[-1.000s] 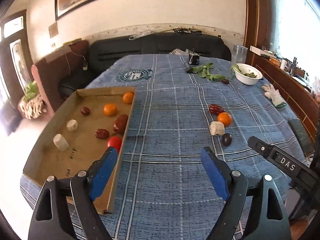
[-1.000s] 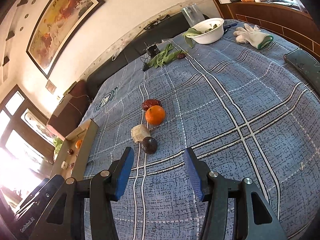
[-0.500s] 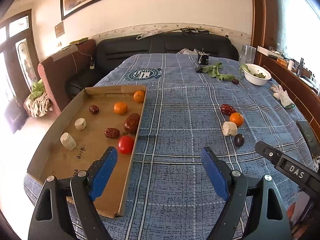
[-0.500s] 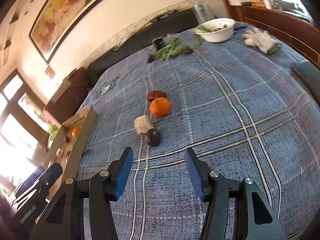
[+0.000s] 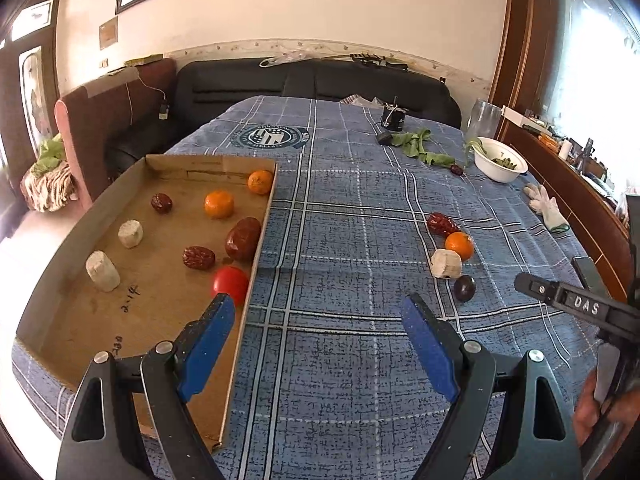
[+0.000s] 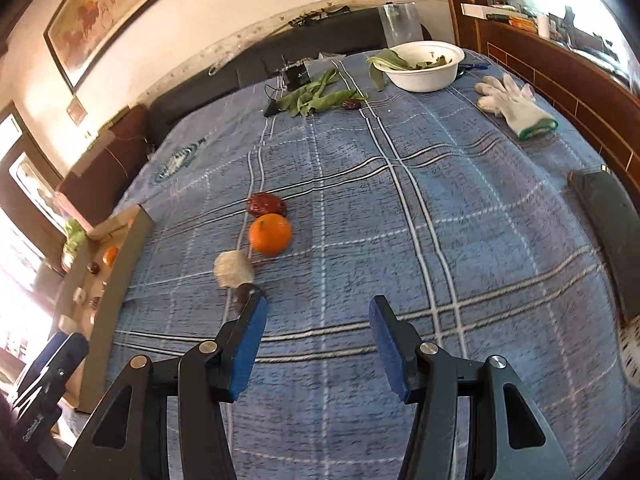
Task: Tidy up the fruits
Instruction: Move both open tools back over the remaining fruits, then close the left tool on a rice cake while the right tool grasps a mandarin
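A flat cardboard tray [image 5: 80, 320] lies at the table's left and holds two oranges, a tomato [image 5: 230, 283], dates and white chunks. On the blue plaid cloth sit a red date [image 6: 266, 204], an orange [image 6: 270, 234], a white chunk [image 6: 234, 269] and a dark plum [image 5: 464, 287] in a row. My left gripper [image 5: 317, 304] stands open over bare cloth beside the tray's right edge. My right gripper [image 6: 318, 304] is open and empty, just right of the plum. Its left finger hides most of the plum in the right wrist view.
At the far end are a white bowl [image 6: 424, 66] of greens, loose leaves [image 6: 316, 96], a glass jar [image 6: 400, 20] and a white glove [image 6: 516, 106]. A dark flat device [image 6: 604, 216] lies by the right edge. A dark sofa stands behind the table.
The right gripper has rolled and shifted, so the fruit row now sits left of its jaws and the plum slips behind its left finger. The left gripper drifted slightly. Both jaws kept their width.
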A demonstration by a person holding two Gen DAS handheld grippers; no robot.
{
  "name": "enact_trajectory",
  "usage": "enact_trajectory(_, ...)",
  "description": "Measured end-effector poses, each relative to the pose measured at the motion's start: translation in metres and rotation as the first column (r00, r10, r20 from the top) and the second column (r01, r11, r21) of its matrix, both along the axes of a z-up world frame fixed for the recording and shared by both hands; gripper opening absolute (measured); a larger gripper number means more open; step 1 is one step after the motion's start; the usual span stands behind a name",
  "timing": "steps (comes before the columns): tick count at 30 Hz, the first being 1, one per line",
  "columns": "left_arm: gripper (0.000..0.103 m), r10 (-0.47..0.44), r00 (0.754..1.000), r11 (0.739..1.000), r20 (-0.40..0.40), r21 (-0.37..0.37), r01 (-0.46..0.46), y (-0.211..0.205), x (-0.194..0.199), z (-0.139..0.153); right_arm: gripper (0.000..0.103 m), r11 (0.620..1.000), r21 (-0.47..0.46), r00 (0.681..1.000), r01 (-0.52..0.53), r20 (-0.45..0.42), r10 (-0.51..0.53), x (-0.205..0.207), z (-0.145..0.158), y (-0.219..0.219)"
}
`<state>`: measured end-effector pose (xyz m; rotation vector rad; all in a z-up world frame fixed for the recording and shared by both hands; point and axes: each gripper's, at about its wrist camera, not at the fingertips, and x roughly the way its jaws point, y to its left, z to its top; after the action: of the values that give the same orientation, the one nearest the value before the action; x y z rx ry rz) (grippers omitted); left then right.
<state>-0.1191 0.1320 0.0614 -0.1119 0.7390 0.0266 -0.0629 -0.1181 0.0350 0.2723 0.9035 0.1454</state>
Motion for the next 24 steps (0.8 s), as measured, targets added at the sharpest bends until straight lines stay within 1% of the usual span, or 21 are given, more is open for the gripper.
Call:
enact_trajectory(8, 0.085, -0.008, 1.0, 1.0, -0.015, -0.028, 0.008, 0.001, 0.004, -0.005, 0.058, 0.996, -0.023, 0.996, -0.085, 0.013, 0.085, 0.023, 0.01, 0.02)
enact_trajectory(13, 0.085, -0.02, 0.999, 0.999, -0.032, -0.044, 0.019, 0.001, 0.006, -0.007, 0.058, 0.994, -0.007, 0.994, -0.108, 0.024, 0.108, 0.038, 0.011, 0.021)
enact_trajectory(14, 0.085, -0.023, 0.999, 0.998, -0.035, -0.053, 0.021, 0.001, 0.006, -0.006, 0.055, 0.993, 0.007, 0.993, -0.116, 0.034, 0.116, 0.042, 0.013, 0.019)
enact_trajectory(16, 0.085, -0.035, 0.999, 0.998, -0.025, -0.058, 0.033, 0.001, 0.005, -0.006, 0.052, 0.992, 0.014, 0.991, -0.129, 0.048, 0.128, 0.048, 0.015, 0.02)
enact_trajectory(18, 0.076, -0.039, 0.999, 0.998, -0.017, -0.047, 0.038, -0.002, 0.007, -0.005, 0.05, 0.99, 0.012, 0.989, -0.14, 0.054, 0.139, 0.057, 0.016, 0.023)
enact_trajectory(19, 0.068, -0.045, 0.999, 0.998, -0.02, -0.05, 0.044, -0.003, 0.009, -0.005, 0.049, 0.989, 0.015, 0.988, -0.147, 0.052, 0.146, 0.063, 0.014, 0.026)
enact_trajectory(20, 0.063, -0.058, 0.998, 0.997, -0.027, -0.058, 0.056, -0.005, 0.012, -0.006, 0.049, 0.988, 0.019, 0.987, -0.152, 0.05, 0.151, 0.067, 0.013, 0.029)
enact_trajectory(22, 0.06, -0.076, 0.996, 0.995, -0.039, -0.064, 0.074, -0.01, 0.015, -0.008, 0.048, 0.987, 0.011, 0.987, -0.16, 0.019, 0.16, 0.079, 0.004, 0.038)
enact_trajectory(24, 0.06, -0.082, 0.996, 0.995, -0.044, -0.055, 0.08, -0.014, 0.018, -0.009, 0.044, 0.988, -0.031, 0.988, -0.152, -0.031, 0.151, 0.088, -0.009, 0.048)
